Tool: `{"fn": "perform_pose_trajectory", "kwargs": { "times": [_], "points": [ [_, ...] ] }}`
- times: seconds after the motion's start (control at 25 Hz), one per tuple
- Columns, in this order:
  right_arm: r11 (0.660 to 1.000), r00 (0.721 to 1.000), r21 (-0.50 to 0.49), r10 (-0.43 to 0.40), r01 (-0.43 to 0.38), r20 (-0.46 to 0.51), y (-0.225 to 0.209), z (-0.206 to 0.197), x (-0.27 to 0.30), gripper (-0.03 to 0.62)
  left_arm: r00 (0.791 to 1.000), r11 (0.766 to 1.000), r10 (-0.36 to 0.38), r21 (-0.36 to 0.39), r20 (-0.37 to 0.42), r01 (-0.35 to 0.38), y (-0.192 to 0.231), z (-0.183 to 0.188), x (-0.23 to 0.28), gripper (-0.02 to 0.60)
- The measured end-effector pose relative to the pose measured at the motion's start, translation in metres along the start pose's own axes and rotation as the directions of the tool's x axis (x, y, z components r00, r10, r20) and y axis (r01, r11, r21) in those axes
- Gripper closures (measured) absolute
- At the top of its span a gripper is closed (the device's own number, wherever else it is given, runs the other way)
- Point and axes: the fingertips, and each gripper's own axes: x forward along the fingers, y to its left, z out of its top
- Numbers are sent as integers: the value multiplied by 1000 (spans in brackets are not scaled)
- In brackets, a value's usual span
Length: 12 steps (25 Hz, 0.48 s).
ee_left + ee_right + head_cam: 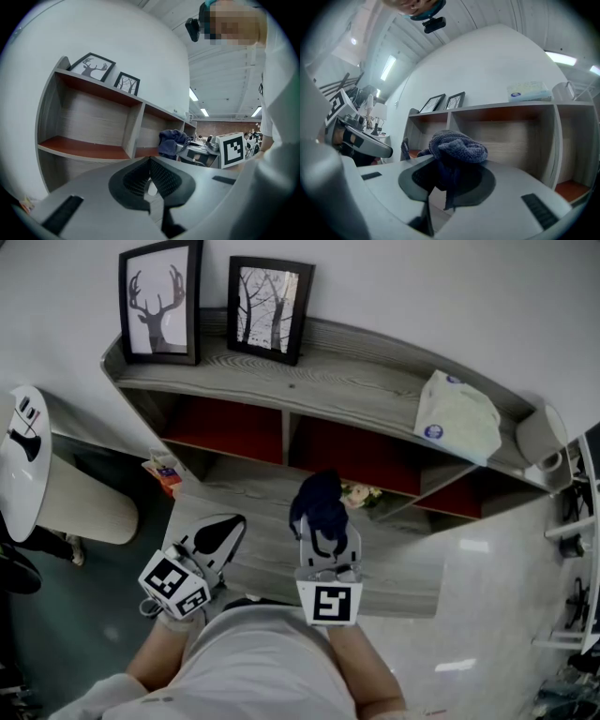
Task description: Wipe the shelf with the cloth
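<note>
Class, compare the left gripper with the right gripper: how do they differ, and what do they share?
The right gripper is shut on a dark blue cloth; the left gripper is shut on nothing. The right gripper reaches nearer the shelf; the left gripper hangs back, angled sideways. Both share the same grey design.

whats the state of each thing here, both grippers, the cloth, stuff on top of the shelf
left gripper: shut, empty
right gripper: shut on the cloth
cloth: bunched up, held in the right gripper
deer picture: upright on top of the shelf
tree picture: upright beside it
tissue pack: lying on the shelf top
</note>
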Motion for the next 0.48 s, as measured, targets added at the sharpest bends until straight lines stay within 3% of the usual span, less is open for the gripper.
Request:
{"fn": "perform_pose_trajectory", "kwargs": {
  "times": [0.48],
  "points": [
    [999, 999, -19, 26, -27, -22, 12, -7, 13, 507, 999, 999, 36, -14, -9, -36, 20, -6, -8, 566]
  ]
}}
